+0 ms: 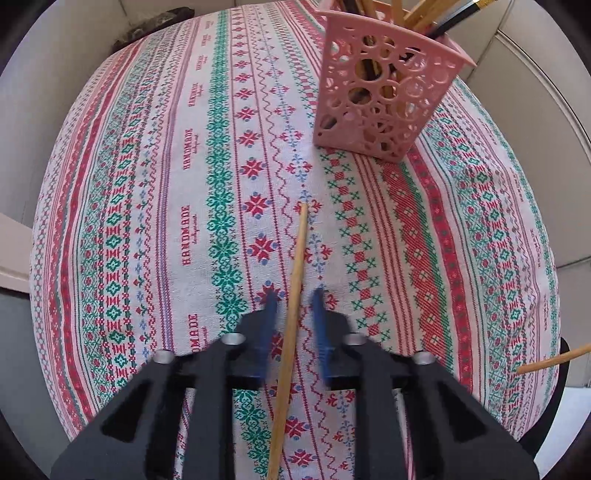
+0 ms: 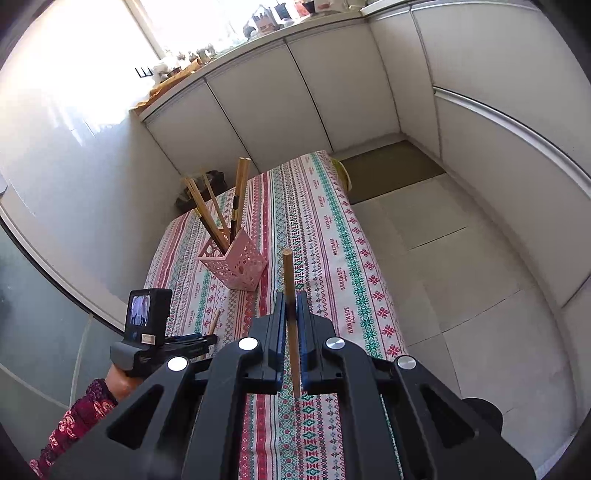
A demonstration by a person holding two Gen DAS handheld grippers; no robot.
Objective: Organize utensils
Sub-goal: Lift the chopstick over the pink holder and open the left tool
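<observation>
A pink perforated holder [image 1: 384,92] stands on the patterned tablecloth [image 1: 147,206] with several wooden chopsticks in it; it also shows in the right wrist view [image 2: 236,266]. A wooden chopstick [image 1: 293,295] lies on the cloth between the blue fingers of my left gripper [image 1: 295,301], which is open around it without touching. My right gripper [image 2: 292,299] is shut on another wooden chopstick [image 2: 290,280] and holds it above the table. That chopstick's tip shows at the right edge of the left wrist view [image 1: 554,360]. The left gripper also shows in the right wrist view [image 2: 207,338].
The table is narrow, with a white wall on its left [image 2: 74,166] and white cabinets [image 2: 295,92] behind. Tiled floor [image 2: 461,277] lies to the right of the table edge. A dark object [image 1: 155,22] sits past the table's far end.
</observation>
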